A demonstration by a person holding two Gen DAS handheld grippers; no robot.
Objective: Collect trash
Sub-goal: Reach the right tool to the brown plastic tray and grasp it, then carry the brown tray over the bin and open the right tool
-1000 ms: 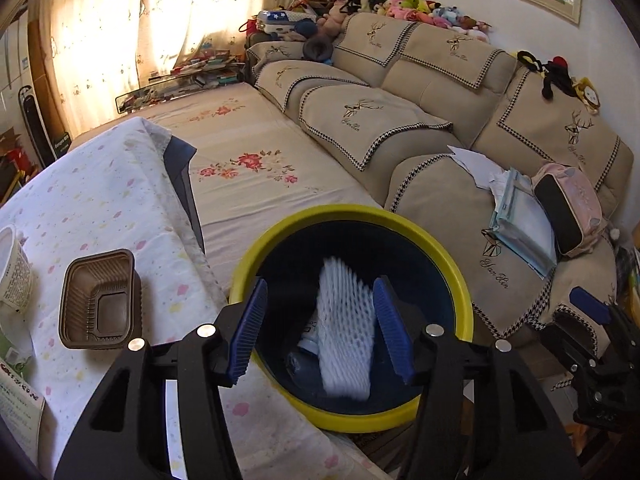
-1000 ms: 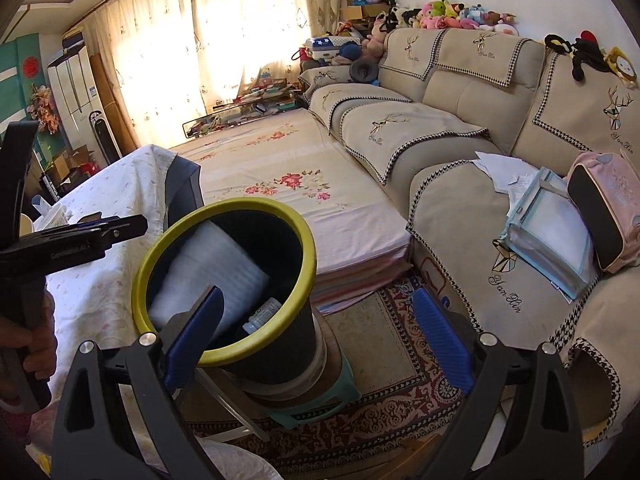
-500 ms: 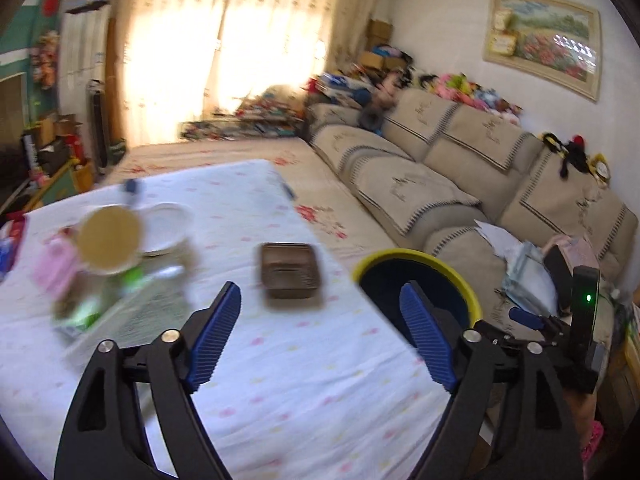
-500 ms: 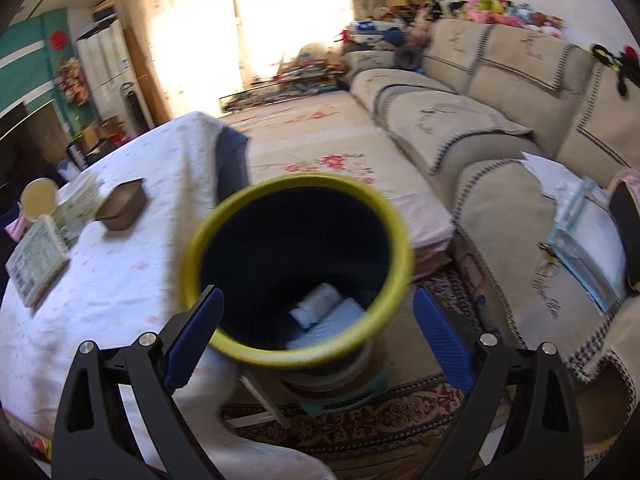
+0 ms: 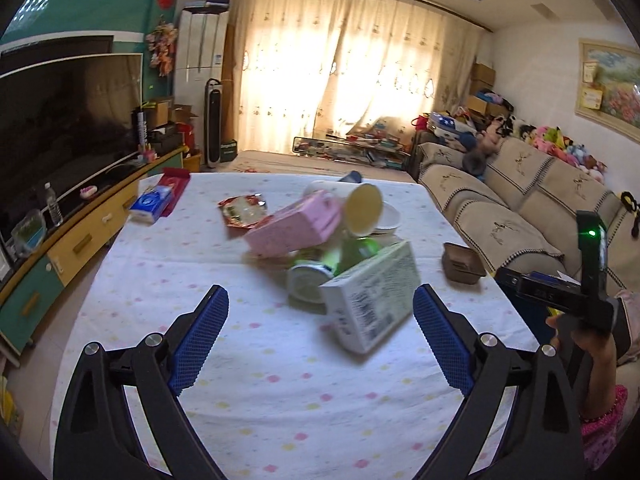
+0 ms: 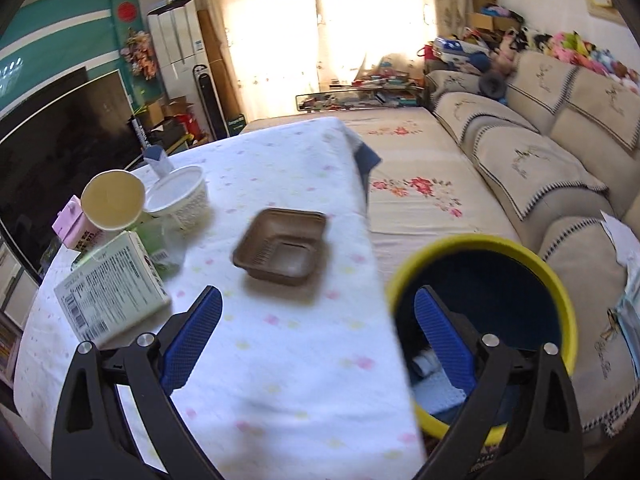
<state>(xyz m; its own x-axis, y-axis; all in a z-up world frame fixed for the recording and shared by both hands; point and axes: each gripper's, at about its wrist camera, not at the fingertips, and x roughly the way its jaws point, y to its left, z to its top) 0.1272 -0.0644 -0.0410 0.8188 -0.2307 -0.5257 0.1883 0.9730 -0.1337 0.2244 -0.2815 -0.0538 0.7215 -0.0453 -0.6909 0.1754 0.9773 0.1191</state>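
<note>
Swung away from the yellow-rimmed bin by the table's right edge, the left gripper, empty jaws opening wide, faces piled trash, a white box nearest, while the right gripper, empty and wide open, hovers near the brown tray, bare cloth between.

So the table has a white cloth with pastel polka dots. Sitting on it: a brown plastic tray by itself near the sofa-side edge, and a messy heap with a pale green box, a pink carton, a paper cup on its side and a white bowl. Further back are a red snack wrapper and a blue tissue pack.
</note>
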